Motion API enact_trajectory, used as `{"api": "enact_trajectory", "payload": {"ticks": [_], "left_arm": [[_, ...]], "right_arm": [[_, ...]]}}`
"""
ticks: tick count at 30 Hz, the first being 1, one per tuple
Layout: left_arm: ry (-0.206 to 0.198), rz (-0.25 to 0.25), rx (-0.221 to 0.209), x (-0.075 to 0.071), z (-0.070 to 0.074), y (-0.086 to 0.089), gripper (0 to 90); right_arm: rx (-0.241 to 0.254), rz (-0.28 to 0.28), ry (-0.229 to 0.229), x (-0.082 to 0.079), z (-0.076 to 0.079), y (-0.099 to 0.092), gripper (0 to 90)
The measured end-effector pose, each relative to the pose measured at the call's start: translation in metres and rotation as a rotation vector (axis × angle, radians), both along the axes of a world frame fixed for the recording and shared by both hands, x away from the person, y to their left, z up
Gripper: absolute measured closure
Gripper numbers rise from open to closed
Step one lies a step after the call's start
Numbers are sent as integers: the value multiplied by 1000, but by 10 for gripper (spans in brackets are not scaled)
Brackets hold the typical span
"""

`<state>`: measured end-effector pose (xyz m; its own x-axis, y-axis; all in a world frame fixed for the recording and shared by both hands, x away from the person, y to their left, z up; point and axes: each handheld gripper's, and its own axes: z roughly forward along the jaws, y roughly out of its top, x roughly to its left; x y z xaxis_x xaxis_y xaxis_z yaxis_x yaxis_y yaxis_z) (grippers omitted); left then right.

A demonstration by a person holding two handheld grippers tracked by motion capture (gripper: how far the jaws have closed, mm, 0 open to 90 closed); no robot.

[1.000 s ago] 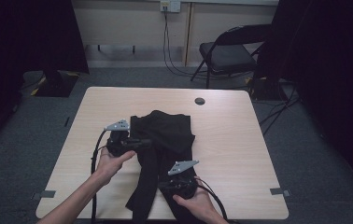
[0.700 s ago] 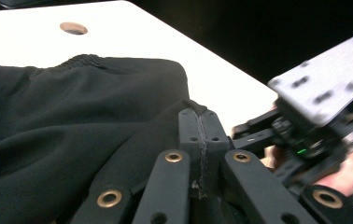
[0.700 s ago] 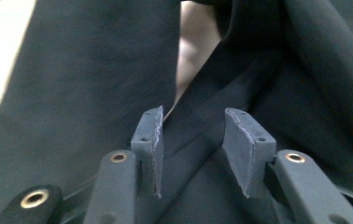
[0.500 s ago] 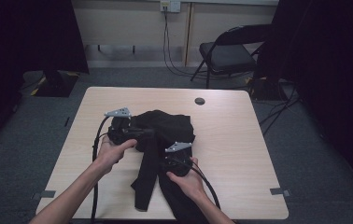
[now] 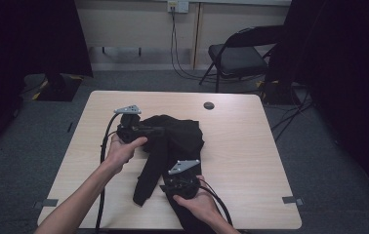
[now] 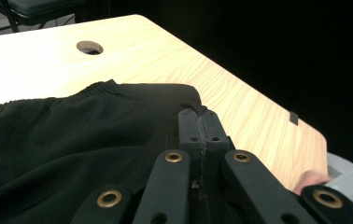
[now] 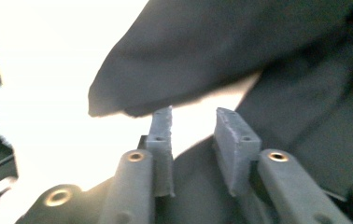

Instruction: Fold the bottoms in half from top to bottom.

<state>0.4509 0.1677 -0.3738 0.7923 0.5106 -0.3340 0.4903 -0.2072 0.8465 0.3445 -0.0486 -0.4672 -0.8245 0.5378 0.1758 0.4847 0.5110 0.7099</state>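
The left tongs (image 5: 148, 130) are sitting clenched at the left side of the black garment (image 5: 173, 146), their jaws pressed flat together; in the left gripper view (image 6: 201, 122) the tips are lying against the dark cloth, though whether a thin layer is being pinched between them is not clear. The hand behind them is holding the tool low over the desk (image 5: 251, 161).

The garment is lying in the middle of the desk, bunched into a rough heap with its gathered, ribbed edge (image 6: 97, 88) turned toward the round cable hole (image 5: 209, 105) at the far edge. It is looking like soft, matte black fabric, thick enough to keep its folds. One long narrow part is trailing down toward the near edge, ending in a blunt tip (image 5: 141, 197).

To the right of that strip, the right tongs (image 5: 173, 183) are standing partly released, their jaws having just been closing a little, with a gap between them. In the right gripper view (image 7: 195, 128) a lifted flap of cloth (image 7: 212, 60) is hanging just beyond the tips, not pressed by them.

As a judgement, the folding is only beginning: the body is still crumpled, the trailing part is not yet laid over it, and smoothing remains.
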Motion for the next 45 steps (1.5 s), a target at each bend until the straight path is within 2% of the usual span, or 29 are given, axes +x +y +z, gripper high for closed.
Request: {"api": "enact_trajectory", "payload": {"ticks": [3, 4, 6, 7, 9, 10, 11, 12, 15, 18, 19, 20, 22, 23, 25, 27, 29, 30, 31, 34, 35, 37, 39, 40, 42, 43, 44, 45], "left_arm": [[7, 1, -7, 1, -2, -3, 900], [8, 7, -5, 2, -3, -4, 900], [12, 14, -7, 3, -3, -6, 900], [16, 17, -12, 3, -4, -7, 900], [15, 13, -14, 4, -3, -8, 900], [17, 16, -17, 4, -3, -9, 900], [16, 12, -11, 4, -3, -9, 900], [18, 16, -6, 5, -3, -10, 900], [20, 17, -11, 7, -3, -12, 900], [20, 16, -15, 7, -2, -15, 900], [21, 8, -15, 7, -2, -17, 900], [21, 6, -8, 7, -2, -19, 900], [24, -4, 5, 4, -4, -24, 900], [27, -13, 7, 2, -4, -26, 900], [25, -37, 24, -3, -5, -32, 900], [31, -47, 30, -5, -8, -37, 900], [38, -59, 38, -6, -12, -42, 900], [38, -78, 51, -6, -14, -45, 896], [37, -74, 54, -6, -16, -47, 882], [32, -99, 22, -7, -15, -45, 761], [31, -94, 11, -7, -14, -43, 723], [25, -73, 6, -7, -11, -38, 670], [12, -43, 9, -5, -9, -29, 631], [3, -25, 22, -4, -10, -24, 629], [-3, 22, 64, 0, -16, -13, 629], [1, 53, 99, 4, -23, -6, 635], [9, 63, 117, 6, -28, -2, 639], [30, 74, 128, 8, -35, 2, 648]], "right_arm": [[1, 15, 12, -16, 5, -14, 581], [-2, 10, 16, -21, 2, -16, 560], [-43, 12, 12, -27, -7, -14, 540], [-54, 5, 25, -27, -11, -12, 555], [-69, -17, 19, -28, -16, -9, 770], [-60, -5, 20, -28, -17, -9, 843], [-57, -2, 12, -29, -17, -7, 886], [-50, 6, 5, -30, -17, -6, 891], [11, 52, -23, -40, -10, 0, 893], [44, 117, 32, -48, -12, 9, 892], [17, 146, 37, -51, -15, 13, 881], [-3, 175, 54, -52, -19, 16, 837], [4, 171, 65, -53, -23, 16, 688], [11, 150, 61, -52, -21, 13, 627], [38, 92, 26, -46, -10, 2, 604], [69, 17, 6, -37, 1, -9, 519], [94, -86, -20, -21, 10, -19, 449], [109, -121, -4, -14, 10, -21, 398], [110, -151, 20, -6, 8, -21, 382], [60, -161, 21, 2, -4, -11, 359], [64, -167, 38, 4, -9, -7, 359], [63, -194, 41, 9, -12, -2, 343], [60, -214, 32, 13, -13, 4, 350], [30, -249, 31, 16, -15, 8, 341], [12, -262, 40, 21, -21, 13, 363], [4, -274, 13, 22, -24, 15, 409], [-17, -297, -3, 24, -23, 17, 494], [-11, -308, -4, 24, -22, 17, 607]]}}
